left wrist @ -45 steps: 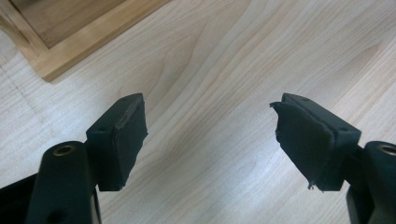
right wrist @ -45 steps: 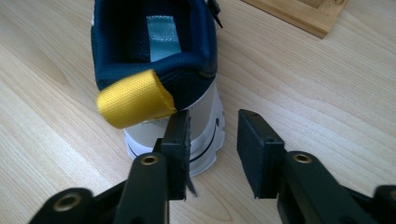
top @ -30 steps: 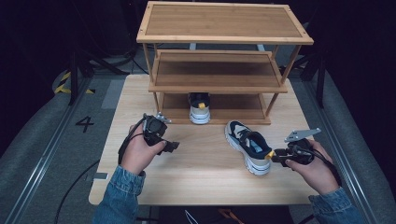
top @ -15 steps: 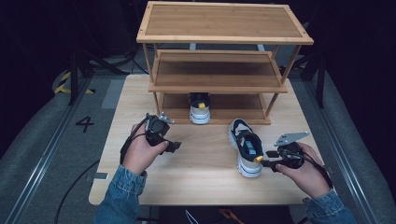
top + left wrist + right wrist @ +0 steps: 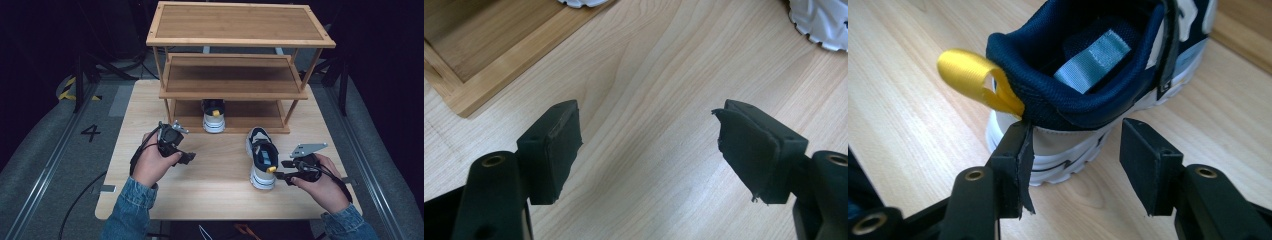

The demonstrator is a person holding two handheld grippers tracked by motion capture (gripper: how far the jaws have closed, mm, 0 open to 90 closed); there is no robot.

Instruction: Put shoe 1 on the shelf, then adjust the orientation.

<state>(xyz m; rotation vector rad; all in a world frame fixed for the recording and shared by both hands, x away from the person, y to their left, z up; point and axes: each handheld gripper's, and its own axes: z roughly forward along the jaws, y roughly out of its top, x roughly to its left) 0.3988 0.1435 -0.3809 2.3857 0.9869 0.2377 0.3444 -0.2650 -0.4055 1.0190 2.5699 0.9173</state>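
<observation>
The table carries a three-tier wooden shoe rack along its far edge, and on the rack's lowest shelf one sneaker already stands with its heel toward me. Its mate, the second sneaker, stands on the table in front of the rack, right of centre, with its long axis running near to far: toe toward the rack, heel and yellow pull loop toward me. My right gripper sits just beside that heel, on its right, by far the closer of my two. In the right gripper view its fingers have just been opening and now stand apart around the heel's lower edge; the left finger looks to be at the white heel wall, the other clear of it, so nothing is clamped, and the sneaker rests on its own sole. My left gripper hovers well apart to the left, over bare table near the rack's left corner, fingers spread wide with nothing between them. I judge the sneaker has been set down pointing at the rack, so the next move is likely a push or regrip from the heel, straight along its length toward the open spot to the right of its mate.
</observation>
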